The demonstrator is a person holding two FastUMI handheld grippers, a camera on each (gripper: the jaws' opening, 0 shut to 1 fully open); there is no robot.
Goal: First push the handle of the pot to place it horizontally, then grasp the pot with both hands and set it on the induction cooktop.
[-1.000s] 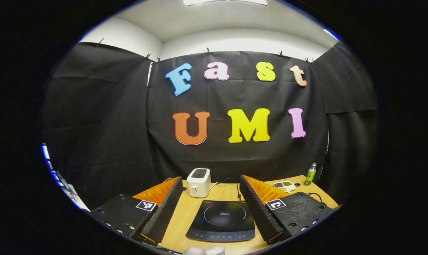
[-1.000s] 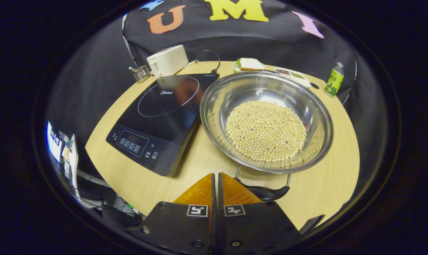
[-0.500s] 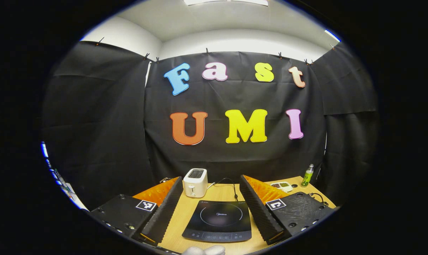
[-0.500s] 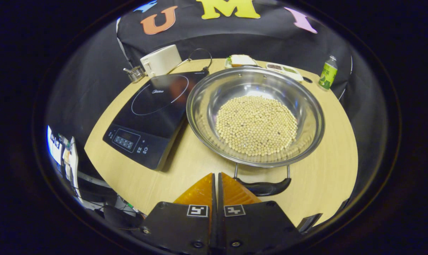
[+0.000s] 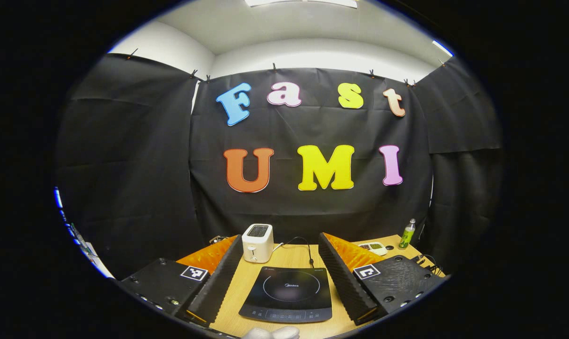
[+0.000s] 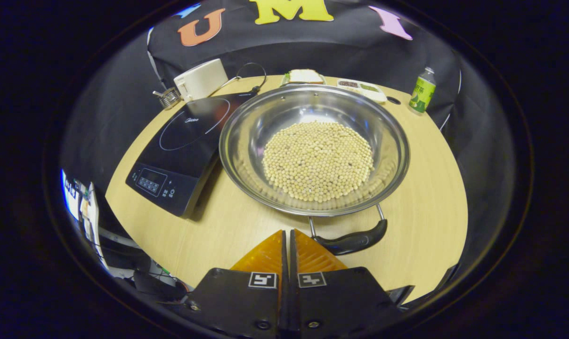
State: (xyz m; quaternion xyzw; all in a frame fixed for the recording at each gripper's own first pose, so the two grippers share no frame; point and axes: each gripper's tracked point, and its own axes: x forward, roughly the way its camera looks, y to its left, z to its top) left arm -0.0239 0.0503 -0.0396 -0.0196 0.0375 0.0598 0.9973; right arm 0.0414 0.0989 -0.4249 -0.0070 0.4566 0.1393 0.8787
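Cooktop sits between the left gripper and its wide-spread jaws, toaster just beyond. Over in the right gripper view, the right gripper has jaws pressed together on nothing; the pot of beans lies straight ahead, handle just right of the tips, cooktop touching its left.
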